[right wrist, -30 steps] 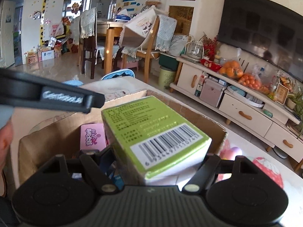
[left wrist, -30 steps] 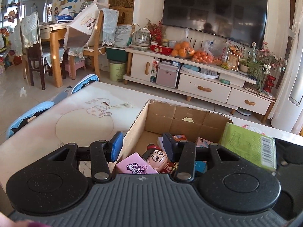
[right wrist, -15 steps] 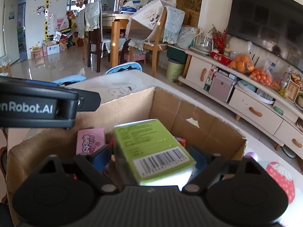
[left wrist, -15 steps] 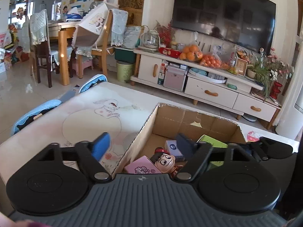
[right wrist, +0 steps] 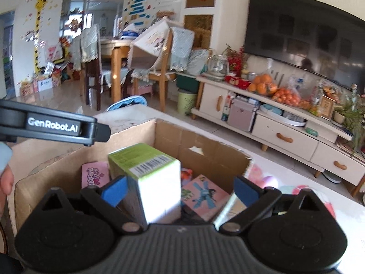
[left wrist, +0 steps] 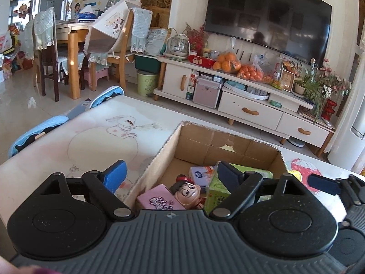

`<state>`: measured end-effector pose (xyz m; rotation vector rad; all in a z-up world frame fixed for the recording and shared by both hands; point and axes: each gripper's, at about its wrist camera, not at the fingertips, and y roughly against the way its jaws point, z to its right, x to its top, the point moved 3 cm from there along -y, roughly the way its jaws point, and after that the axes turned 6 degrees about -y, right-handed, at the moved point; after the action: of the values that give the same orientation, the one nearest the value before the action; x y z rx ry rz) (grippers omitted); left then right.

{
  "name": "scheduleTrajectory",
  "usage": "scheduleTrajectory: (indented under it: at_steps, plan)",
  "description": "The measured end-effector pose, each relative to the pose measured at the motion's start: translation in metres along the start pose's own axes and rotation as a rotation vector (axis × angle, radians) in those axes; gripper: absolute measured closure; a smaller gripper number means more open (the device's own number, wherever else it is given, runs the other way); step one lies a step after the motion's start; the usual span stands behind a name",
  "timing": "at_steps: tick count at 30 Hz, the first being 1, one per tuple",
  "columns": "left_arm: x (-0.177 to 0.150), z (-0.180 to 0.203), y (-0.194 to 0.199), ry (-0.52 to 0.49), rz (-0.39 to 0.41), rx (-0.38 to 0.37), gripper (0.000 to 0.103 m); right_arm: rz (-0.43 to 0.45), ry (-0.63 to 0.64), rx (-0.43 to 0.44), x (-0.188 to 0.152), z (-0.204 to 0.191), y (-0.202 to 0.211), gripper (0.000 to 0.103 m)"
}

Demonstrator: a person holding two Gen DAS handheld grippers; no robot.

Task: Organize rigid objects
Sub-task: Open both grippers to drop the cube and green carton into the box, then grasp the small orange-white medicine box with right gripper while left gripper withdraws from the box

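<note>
An open cardboard box point(left wrist: 228, 141) sits on the table. Inside lie a pink box point(left wrist: 157, 199), a doll-head toy point(left wrist: 188, 190), a small white and blue box point(left wrist: 200, 174) and a pink picture card point(right wrist: 203, 196). A green box point(right wrist: 141, 159) with a barcode stands in it on end. My right gripper point(right wrist: 180, 190) hovers at the box's near rim, its jaws opening. The green box is between them near the left pad, and nothing presses on it. My left gripper point(left wrist: 171, 174) straddles the box's left wall, its jaws opening and holding nothing.
The table point(left wrist: 91, 141) has a pale cover with a rabbit drawing, left of the box. A person's hand point(right wrist: 5, 182) shows at the left edge. Beyond are a TV cabinet point(left wrist: 251, 111) with oranges, plus a dining table and chairs point(left wrist: 57, 52).
The right gripper let go of the green box, which dropped into the cardboard box, and its jaws spread. The left gripper's jaws went from narrow to wide apart.
</note>
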<state>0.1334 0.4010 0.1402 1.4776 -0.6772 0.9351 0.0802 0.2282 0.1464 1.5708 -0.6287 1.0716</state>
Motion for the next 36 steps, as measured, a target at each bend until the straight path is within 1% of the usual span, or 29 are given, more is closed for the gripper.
scheduleTrajectory:
  at_steps: [9, 14, 23, 33, 36]
  plan:
    - [-0.002, 0.004, -0.001, -0.021, -0.008, -0.002, 0.0, 0.057, -0.035, -0.1, -0.013, 0.027, 0.025, 0.002]
    - [-0.001, 0.004, -0.001, -0.025, -0.008, -0.006, 0.0, 0.08, -0.087, -0.146, -0.029, 0.045, 0.038, 0.001]
    - [-0.002, 0.009, 0.002, -0.053, -0.004, -0.03, 0.0, 0.067, -0.165, -0.264, -0.06, 0.08, 0.042, 0.001]
    - [-0.003, 0.013, -0.002, -0.108, -0.009, -0.053, 0.0, 0.054, -0.204, -0.303, -0.085, 0.107, 0.038, 0.001]
    - [-0.003, 0.015, -0.004, -0.12, -0.009, -0.055, 0.0, 0.052, -0.197, -0.311, -0.091, 0.112, 0.034, 0.001]
